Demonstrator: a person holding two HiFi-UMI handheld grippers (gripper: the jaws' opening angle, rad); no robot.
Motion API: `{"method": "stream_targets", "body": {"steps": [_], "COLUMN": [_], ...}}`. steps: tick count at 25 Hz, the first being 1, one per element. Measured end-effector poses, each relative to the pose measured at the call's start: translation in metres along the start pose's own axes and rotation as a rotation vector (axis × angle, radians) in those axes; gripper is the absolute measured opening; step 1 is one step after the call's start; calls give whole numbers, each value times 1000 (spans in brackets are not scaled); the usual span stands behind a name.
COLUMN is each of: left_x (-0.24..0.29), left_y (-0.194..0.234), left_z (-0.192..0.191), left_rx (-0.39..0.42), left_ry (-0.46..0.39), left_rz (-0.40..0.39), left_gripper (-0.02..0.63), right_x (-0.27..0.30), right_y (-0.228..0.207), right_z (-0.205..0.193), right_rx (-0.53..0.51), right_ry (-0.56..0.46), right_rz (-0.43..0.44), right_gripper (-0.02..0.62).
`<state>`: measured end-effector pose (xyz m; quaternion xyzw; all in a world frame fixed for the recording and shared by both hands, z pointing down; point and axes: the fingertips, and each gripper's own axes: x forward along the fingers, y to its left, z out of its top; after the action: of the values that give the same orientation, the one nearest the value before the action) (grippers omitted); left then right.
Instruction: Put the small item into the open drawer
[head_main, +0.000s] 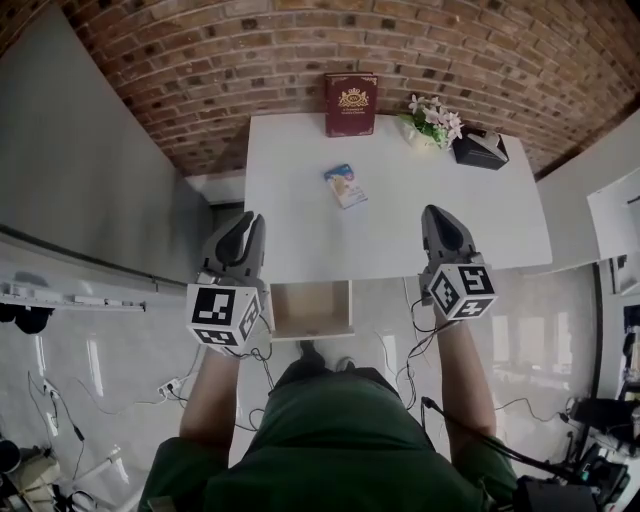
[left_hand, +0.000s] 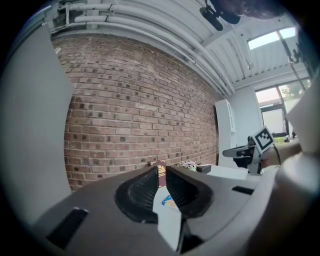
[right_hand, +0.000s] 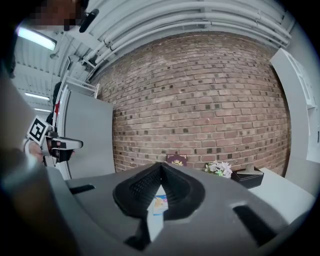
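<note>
The small item (head_main: 345, 185), a flat blue and white packet, lies on the white table (head_main: 300, 230), left of its middle. It also shows through the jaws in the left gripper view (left_hand: 169, 201) and the right gripper view (right_hand: 160, 204). Under the table's near edge an open drawer (head_main: 311, 312) stands pulled out, its brown inside bare. My left gripper (head_main: 250, 220) (left_hand: 161, 172) hovers at the table's near left edge, its tips a narrow gap apart around nothing. My right gripper (head_main: 436, 212) (right_hand: 161, 165) is over the near right of the table, shut and holding nothing.
A dark red book (head_main: 350, 104) stands against the brick wall at the back of the table. A small bunch of flowers (head_main: 435, 120) and a black tissue box (head_main: 480, 150) sit at the back right. Cables trail on the floor by my legs.
</note>
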<state>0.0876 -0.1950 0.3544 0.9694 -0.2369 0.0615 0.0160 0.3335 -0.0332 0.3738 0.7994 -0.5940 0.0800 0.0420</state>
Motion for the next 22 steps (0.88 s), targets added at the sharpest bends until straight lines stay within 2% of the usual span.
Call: {"method": "stream_targets", "body": {"steps": [4,9,16,20,22], "left_x": [10,12,4,0,0], "left_y": [9,20,24,25,25], "left_z": [-15,-32,-58,-60,-62], "left_rx": [-12,-29,-37,-55,-67], "left_ry": [27,62,122,112,114], "left_rz": [-24,-9,68,130,154], "left_gripper": [41,41,41,41,81], "right_x": [27,65,119,150,165], "right_y": [-2,-5,-18,-32,-36], "right_z": [-18,-60,-117,-139,-150], "right_rx": [8,66,120,113,122], "right_ry": [46,159,297,351,375], "right_rz": [-10,53,142,170,187], "right_gripper": [5,5,15,47,66]}}
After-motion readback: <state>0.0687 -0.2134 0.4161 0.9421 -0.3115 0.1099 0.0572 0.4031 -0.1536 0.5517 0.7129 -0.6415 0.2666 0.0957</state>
